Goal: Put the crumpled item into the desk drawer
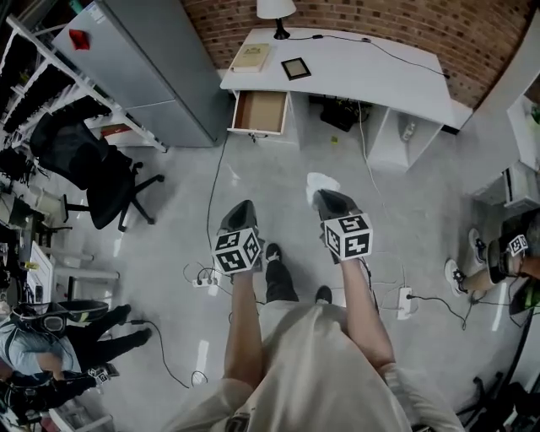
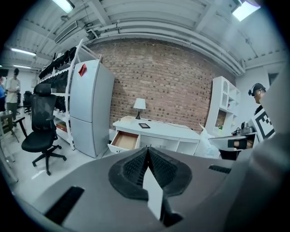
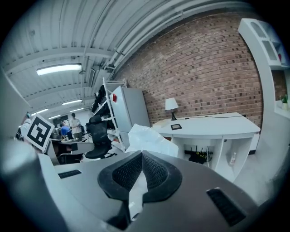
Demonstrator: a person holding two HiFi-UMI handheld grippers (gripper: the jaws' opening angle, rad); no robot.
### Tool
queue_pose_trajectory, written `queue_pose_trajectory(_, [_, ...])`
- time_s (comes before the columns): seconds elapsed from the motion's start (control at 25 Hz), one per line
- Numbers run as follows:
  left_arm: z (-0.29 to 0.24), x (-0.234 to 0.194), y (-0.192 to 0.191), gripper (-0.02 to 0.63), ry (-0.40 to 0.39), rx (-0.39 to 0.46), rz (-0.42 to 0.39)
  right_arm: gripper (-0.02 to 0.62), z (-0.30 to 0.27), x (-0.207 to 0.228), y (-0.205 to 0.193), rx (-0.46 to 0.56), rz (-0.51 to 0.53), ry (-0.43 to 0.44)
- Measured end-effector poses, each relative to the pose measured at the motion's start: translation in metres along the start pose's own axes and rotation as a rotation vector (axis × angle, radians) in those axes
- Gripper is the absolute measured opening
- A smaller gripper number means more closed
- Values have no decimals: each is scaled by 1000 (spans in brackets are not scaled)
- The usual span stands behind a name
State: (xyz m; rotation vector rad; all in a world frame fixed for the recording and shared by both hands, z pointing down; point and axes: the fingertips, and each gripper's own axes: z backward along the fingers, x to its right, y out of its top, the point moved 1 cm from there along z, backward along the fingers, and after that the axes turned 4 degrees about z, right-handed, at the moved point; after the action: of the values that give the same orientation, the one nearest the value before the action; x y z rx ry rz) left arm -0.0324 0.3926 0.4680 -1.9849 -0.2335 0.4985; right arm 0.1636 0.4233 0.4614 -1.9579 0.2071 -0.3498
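The crumpled item (image 3: 149,137) is a white, plastic-looking wad, and my right gripper (image 3: 141,155) is shut on it. In the head view the right gripper (image 1: 327,197) holds the wad (image 1: 320,182) above the grey floor, short of the desk. The white desk (image 1: 380,72) stands against the brick wall. Its wooden drawer (image 1: 260,112) is pulled open at the left end and looks empty. My left gripper (image 1: 242,207) hangs beside the right one, shut on nothing. In the left gripper view, the left gripper (image 2: 147,150) points at the open drawer (image 2: 124,140).
On the desk are a lamp (image 1: 276,12), a book (image 1: 251,56) and a dark tablet (image 1: 295,68). A grey fridge-like cabinet (image 1: 148,67) stands left of the drawer, and a black office chair (image 1: 94,169) further left. Cables and a power strip (image 1: 206,282) lie on the floor. Other people stand at both sides.
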Motion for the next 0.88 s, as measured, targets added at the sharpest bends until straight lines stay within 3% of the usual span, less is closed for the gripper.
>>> queue_pose_trajectory(0.44, [-107,-35,63,15,-109,-21,-3,26,-79,38,22,-58,-93,-109])
queue_pose_trajectory(0.88, [-185,-101,102,17,-212,-77,11,26,-169,33,54,-65,-136,-202])
